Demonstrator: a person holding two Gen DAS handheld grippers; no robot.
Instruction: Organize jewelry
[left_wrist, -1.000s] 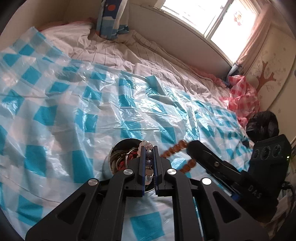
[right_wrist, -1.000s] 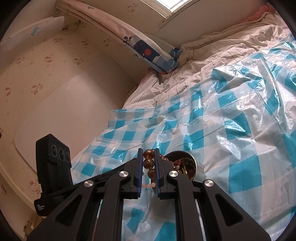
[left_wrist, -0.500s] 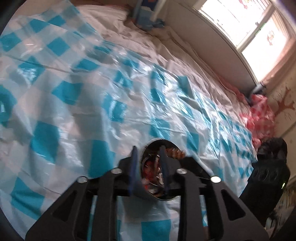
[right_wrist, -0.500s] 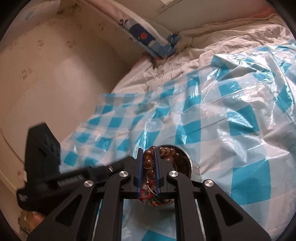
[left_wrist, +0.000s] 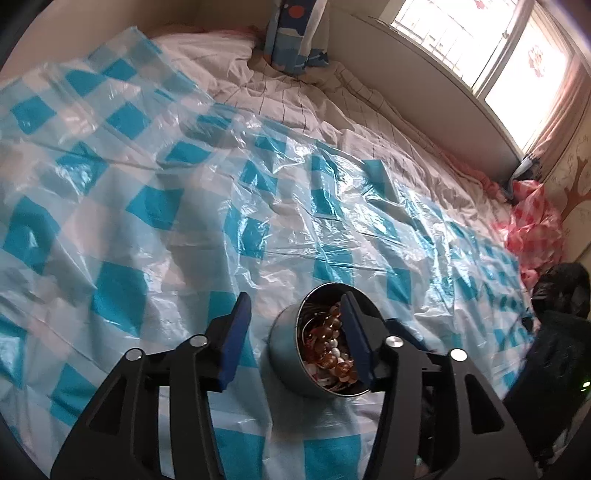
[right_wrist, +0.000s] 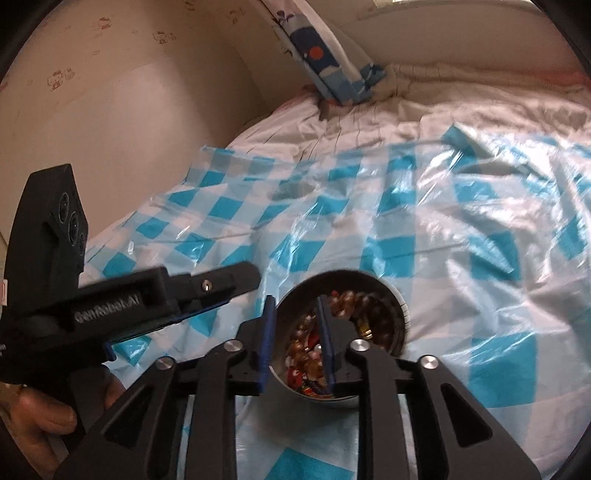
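Observation:
A round metal tin (left_wrist: 284, 345) sits on the blue-and-white checked plastic sheet, filled with amber and white beads (left_wrist: 330, 350). My left gripper (left_wrist: 295, 332) hangs over it with jaws opening wide; the right finger is above the tin's mouth, the left finger is outside its wall, and no pad touches anything. In the right wrist view the same tin (right_wrist: 402, 317) lies under my right gripper (right_wrist: 295, 339), whose jaws are opening. The amber beads (right_wrist: 347, 299) rest loose in the tin below them, not pinched. The left gripper (right_wrist: 229, 291) reaches in from the left, held by a hand (right_wrist: 37, 417).
The sheet (left_wrist: 147, 206) covers a bed with a striped white quilt (left_wrist: 295, 99) behind. A blue patterned pillow (right_wrist: 325, 62) leans on the wall. Red-checked plastic (left_wrist: 532, 229) and a black bag (left_wrist: 565, 288) lie at the far right, below a window.
Both grippers were shut on strings of beads above the tin. Their jaws have since parted and the beads now lie in the tin. Both hands shifted slightly over it.

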